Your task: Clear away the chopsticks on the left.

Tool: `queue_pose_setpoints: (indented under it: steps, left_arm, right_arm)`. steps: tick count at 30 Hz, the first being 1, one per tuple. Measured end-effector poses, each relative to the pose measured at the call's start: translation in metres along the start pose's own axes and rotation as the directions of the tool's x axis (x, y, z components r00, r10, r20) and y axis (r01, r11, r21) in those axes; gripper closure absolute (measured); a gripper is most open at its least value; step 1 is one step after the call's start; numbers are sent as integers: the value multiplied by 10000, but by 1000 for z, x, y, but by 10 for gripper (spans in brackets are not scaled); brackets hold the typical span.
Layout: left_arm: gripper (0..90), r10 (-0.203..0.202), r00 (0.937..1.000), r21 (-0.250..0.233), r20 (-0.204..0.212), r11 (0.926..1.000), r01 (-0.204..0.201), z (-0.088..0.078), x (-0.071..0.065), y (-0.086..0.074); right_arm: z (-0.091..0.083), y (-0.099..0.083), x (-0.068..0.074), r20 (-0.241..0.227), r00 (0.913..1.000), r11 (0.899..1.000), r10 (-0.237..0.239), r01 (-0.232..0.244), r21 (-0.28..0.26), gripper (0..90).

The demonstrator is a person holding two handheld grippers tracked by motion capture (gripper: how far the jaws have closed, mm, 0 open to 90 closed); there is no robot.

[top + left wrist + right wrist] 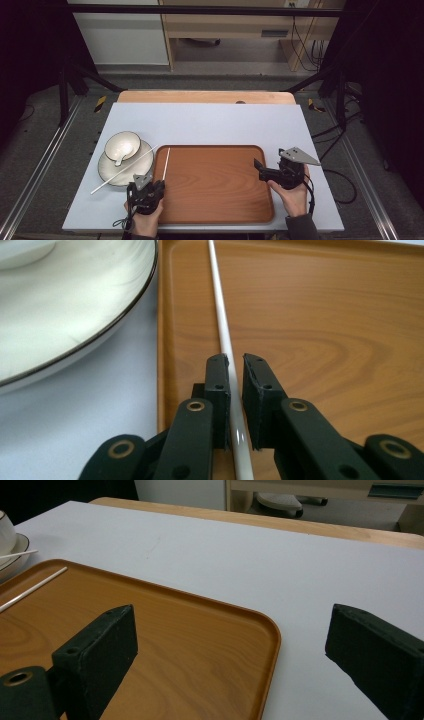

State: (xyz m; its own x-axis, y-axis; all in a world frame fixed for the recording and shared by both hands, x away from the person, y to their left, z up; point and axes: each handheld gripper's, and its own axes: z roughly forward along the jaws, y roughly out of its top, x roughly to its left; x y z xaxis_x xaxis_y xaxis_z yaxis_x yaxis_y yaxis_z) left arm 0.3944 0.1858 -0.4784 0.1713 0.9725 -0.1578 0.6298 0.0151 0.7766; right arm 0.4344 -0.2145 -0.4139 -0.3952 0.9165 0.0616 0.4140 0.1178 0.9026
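Left gripper [236, 365] jaws around chopstick [222, 330], small gap on one side; near end cut off. Right gripper [230, 640] wide open over tray [200, 645] corner.

Looks like a lab or test room set up for recording, not a home. Signs of it: a black metal frame [70, 75] standing around the white-topped table [210, 120], cables [305, 45] hanging by pale wood office furniture [225, 25] at the back, grey carpet floor [30, 145], yellow-black tape marks [100, 103] beside the table.
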Motion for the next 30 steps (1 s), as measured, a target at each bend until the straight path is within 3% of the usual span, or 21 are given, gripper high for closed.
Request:
queue_pose_setpoints:
  steps: [6,9,11,12,13,15,18,20,21,22,24,28,30]
  left_arm:
    - [735,335,9989,-371,332,9988,-323,-13,7,16]
    - [703,797,9931,-611,861,9953,-746,-18,12,26]
    - [671,877,9868,-836,1360,9935,-768,-22,15,33]
    - [647,1212,9811,-998,1507,9893,-1069,-25,17,39]
    - [631,1212,9811,-998,1507,9893,-1069,-25,17,39]
    - [600,1631,9722,-1030,1682,9837,-1472,-27,18,45]
    - [574,2302,9548,-1178,1880,9704,-2108,-30,19,52]
    - [555,2667,9480,-1222,1736,9610,-2480,-32,21,55]
    - [542,2732,9465,-1250,1719,9591,-2542,-33,23,56]
    - [532,2568,9483,-1276,1864,9634,-2358,-34,27,56]
    - [524,2598,9466,-1215,1907,9632,-2398,-34,29,57]
    - [486,2893,9309,-1094,2231,9563,-2710,-34,36,57]
    - [457,3126,9207,-1123,2335,9492,-2938,-36,41,56]
  right_arm:
    - [-1,1,-1,-28,10000,9999,70,-71,-115,64]
    - [-2,1,-1,-33,9999,9998,105,-105,-162,63]
    - [-3,1,-1,-19,9999,9997,161,-161,-184,62]
    - [-3,1,-1,10,9999,9997,157,-157,-186,62]
    - [-3,1,-1,10,9999,9997,157,-157,-186,62]
    - [-3,1,-1,15,9998,9996,177,-177,-206,61]
    - [-3,1,-2,55,9998,9996,191,-190,-197,61]
    - [-4,2,-2,50,9998,9996,206,-205,-202,61]
    - [-5,2,-1,36,9998,9996,189,-189,-229,61]
    - [-5,3,-1,43,9998,9996,171,-170,-230,61]
    - [-5,3,-1,30,9998,9996,176,-175,-241,61]
    - [-6,3,-1,6,9999,9995,129,-129,-282,59]
    - [-7,3,-1,18,9999,9996,130,-129,-269,60]
